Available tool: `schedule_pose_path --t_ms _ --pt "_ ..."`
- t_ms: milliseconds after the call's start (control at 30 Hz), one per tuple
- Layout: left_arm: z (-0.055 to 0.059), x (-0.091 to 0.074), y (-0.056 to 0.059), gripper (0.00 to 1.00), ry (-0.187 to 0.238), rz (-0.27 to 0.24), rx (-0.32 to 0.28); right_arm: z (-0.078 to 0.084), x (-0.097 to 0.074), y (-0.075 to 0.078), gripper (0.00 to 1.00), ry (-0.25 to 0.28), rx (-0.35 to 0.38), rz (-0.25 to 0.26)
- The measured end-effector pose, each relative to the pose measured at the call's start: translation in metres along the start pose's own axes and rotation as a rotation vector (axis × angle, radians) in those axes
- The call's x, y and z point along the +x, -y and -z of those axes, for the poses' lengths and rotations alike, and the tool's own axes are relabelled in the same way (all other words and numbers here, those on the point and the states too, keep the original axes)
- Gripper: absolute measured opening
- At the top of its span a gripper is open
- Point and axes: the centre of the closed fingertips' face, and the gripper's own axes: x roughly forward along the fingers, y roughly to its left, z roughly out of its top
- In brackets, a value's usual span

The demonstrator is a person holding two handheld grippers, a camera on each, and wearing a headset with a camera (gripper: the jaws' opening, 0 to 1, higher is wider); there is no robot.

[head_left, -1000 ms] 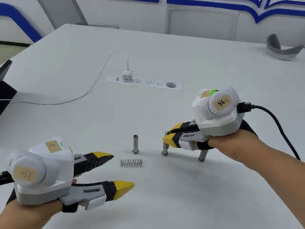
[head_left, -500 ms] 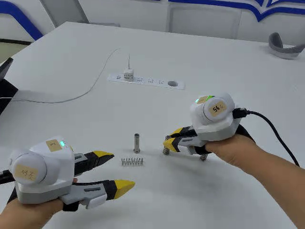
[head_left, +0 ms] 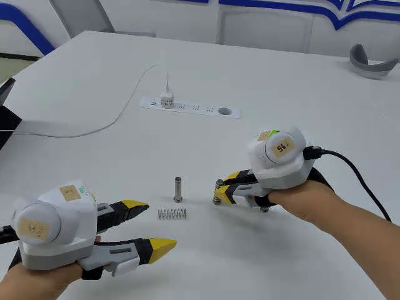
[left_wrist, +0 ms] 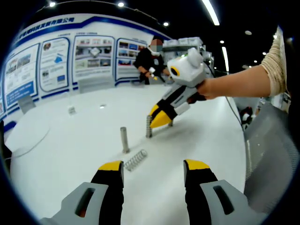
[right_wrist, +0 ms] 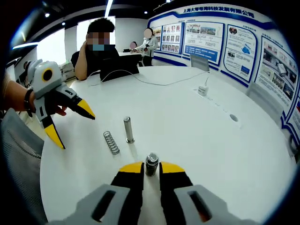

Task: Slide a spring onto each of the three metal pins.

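A bare metal pin [head_left: 178,189] [left_wrist: 124,139] [right_wrist: 127,130] stands upright on the white table [head_left: 94,94]. A loose spring [head_left: 172,214] [left_wrist: 136,159] [right_wrist: 111,141] lies just in front of it. To its right, my right gripper [head_left: 224,191] [left_wrist: 161,118] [right_wrist: 151,168] is shut on a spring [right_wrist: 151,163] that sits over the middle pin [head_left: 217,187] [left_wrist: 149,126]. A further pin with a spring [head_left: 264,208] peeks from under the right hand. My left gripper [head_left: 150,225] [left_wrist: 153,166] [right_wrist: 75,129] hovers open at the lower left, nothing between its jaws.
A white power strip [head_left: 187,107] with a plugged charger and a thin cable [head_left: 119,115] lies further back. A grey curved object [head_left: 373,62] rests at the far right. A black cable [head_left: 356,172] trails from the right gripper. People [right_wrist: 98,47] sit at the table's far side.
My right gripper has sunk lower over the middle pin with the spring between its jaws. The left gripper, bare pin and loose spring have stayed put.
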Motion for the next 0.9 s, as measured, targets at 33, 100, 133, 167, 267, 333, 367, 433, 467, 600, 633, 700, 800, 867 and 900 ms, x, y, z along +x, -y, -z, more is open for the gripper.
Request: schedule_pose_path --t_ms 33,100,133,167,267,333,367,433,467,600,633,700,800,867,900 --pt "0.000 0.000 0.000 0.52 0.000 0.000 0.000 0.001 -0.001 0.000 0.14 -0.003 -0.003 0.001" --pt "0.000 0.000 0.000 0.52 -0.001 -0.001 0.003 0.003 -0.002 0.000 0.14 -0.005 -0.005 0.004" --pt "0.000 0.000 0.000 0.52 -0.001 -0.001 0.002 0.004 -0.003 0.000 0.14 -0.005 -0.002 0.004" --pt "0.000 -0.001 0.000 0.52 -0.002 -0.001 0.002 0.005 -0.004 -0.001 0.14 -0.006 0.000 0.004" --pt "0.000 -0.001 0.000 0.52 -0.002 -0.002 0.003 0.008 -0.007 -0.003 0.15 -0.009 -0.001 0.007" --pt "0.000 -0.001 0.000 0.52 -0.002 -0.002 0.004 0.010 -0.010 -0.005 0.15 -0.009 0.001 0.007" --pt "0.000 -0.002 0.000 0.52 -0.002 -0.002 0.004 0.011 -0.010 -0.006 0.15 -0.009 0.001 0.007" --pt "-0.001 -0.002 0.000 0.52 -0.002 -0.002 0.006 0.013 -0.012 -0.009 0.15 -0.010 0.002 0.006" --pt "-0.001 -0.002 0.000 0.52 -0.001 -0.002 0.007 0.014 -0.012 -0.010 0.15 -0.010 0.003 0.005" --pt "-0.002 -0.003 0.001 0.52 0.000 -0.004 0.012 0.015 -0.013 -0.021 0.15 -0.011 -0.003 -0.010" --pt "-0.002 -0.004 0.001 0.52 0.000 -0.003 0.012 0.014 -0.013 -0.023 0.15 -0.010 -0.007 -0.012" --pt "-0.003 -0.004 0.001 0.52 0.001 -0.004 0.014 0.012 -0.012 -0.028 0.15 -0.008 -0.014 -0.022" --pt "-0.003 -0.004 0.001 0.52 0.001 -0.005 0.015 0.010 -0.010 -0.032 0.15 -0.002 -0.019 -0.030" --pt "-0.004 -0.005 0.002 0.52 0.002 -0.006 0.017 0.008 -0.009 -0.034 0.15 0.001 -0.021 -0.036" --pt "-0.004 -0.006 0.001 0.52 0.002 -0.008 0.017 0.007 -0.009 -0.035 0.15 0.002 -0.023 -0.039"
